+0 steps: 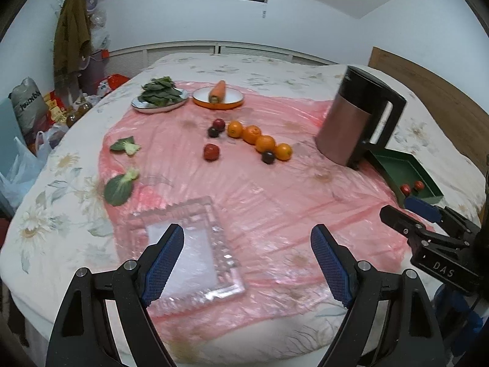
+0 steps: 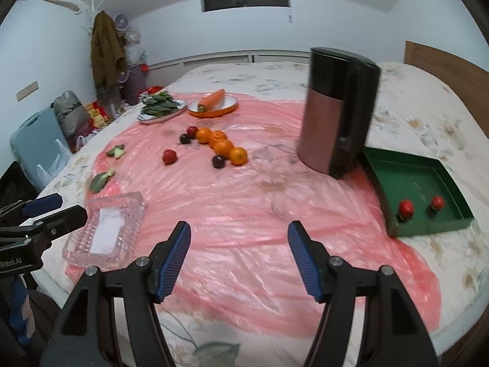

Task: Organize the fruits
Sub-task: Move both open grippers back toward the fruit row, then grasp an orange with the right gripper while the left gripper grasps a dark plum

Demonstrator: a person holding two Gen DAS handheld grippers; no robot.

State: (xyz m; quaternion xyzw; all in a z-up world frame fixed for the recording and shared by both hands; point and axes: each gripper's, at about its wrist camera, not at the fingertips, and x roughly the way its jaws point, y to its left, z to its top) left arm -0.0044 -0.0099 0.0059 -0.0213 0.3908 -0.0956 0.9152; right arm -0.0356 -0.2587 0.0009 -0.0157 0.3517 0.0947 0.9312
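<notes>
Four oranges (image 1: 258, 139) lie in a touching row on the pink plastic sheet (image 1: 275, 214) spread over the bed (image 1: 45, 214). Beside them sit three dark plums (image 1: 268, 157) and one red fruit (image 1: 211, 152). Two small red fruits (image 2: 406, 208) rest in the green tray (image 2: 452, 180), which is next to the kettle (image 2: 333, 113). Two plates stand farther back, one with leafy greens (image 1: 160, 91), one with a carrot (image 1: 217, 91). Two loose leaves (image 1: 120, 183) lie near the sheet's left edge. The glass dish (image 1: 220, 244) is empty. The left hand-held gripper (image 1: 247, 260) and the right hand-held gripper (image 2: 240, 257) are both released, holding nothing, over bare sheet.
</notes>
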